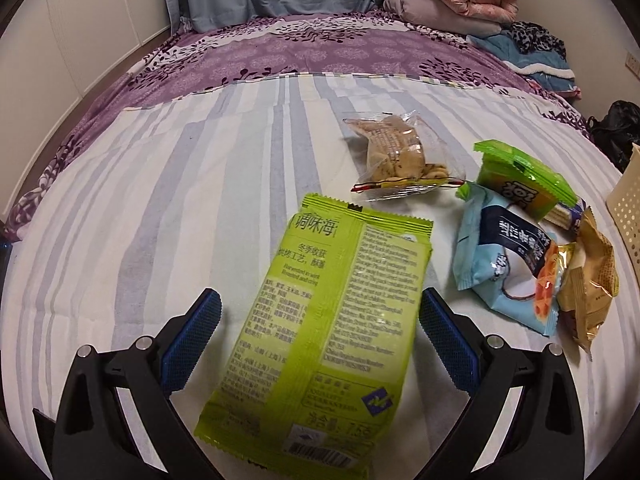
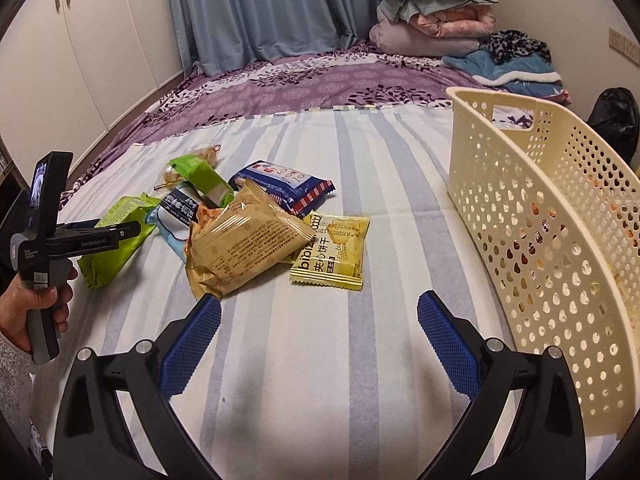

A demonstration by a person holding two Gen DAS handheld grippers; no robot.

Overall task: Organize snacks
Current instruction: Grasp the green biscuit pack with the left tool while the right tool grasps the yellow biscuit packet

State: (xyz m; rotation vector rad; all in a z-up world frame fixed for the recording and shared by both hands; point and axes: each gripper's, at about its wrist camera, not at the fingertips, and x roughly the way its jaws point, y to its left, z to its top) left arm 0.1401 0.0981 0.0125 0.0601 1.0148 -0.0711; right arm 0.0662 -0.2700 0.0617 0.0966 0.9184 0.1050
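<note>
Nearest the left wrist camera, the left gripper (image 1: 320, 336) stood wide open, its blue ribbed pads on either side of a lime-green foil snack packet (image 1: 320, 328) that lay back-side up on the striped white-and-blue bed sheet (image 1: 160, 200). Whether the pads touched the packet could not be told. Beyond it, to the right, lay a clear plastic bag of brown biscuits (image 1: 396, 152), then a bright green wrapped wafer pack (image 1: 520, 180) resting on a pale blue snack bag (image 1: 500, 268), with a tan crinkled paper-look packet (image 1: 592, 276) just beside that. A sliver of the cream perforated plastic basket (image 1: 628, 208) showed at the right edge.

In the right wrist view, the right gripper (image 2: 319, 340) was also spread open above bare sheet, holding nothing. At far left a person's hand (image 2: 40, 300) gripped the handle of the other tool, which reached over the lime-green packet. Moving right, the snacks lay in a loose heap: the pale blue bag, the green wafer pack, the tan packet on top, a dark blue packet with a red-striped edge (image 2: 288, 184) behind it, and a yellow biscuit sachet (image 2: 332, 256) partly tucked under the tan one. Well apart at the right stood the basket, upright, with a few coloured items dimly visible through its holes.
</note>
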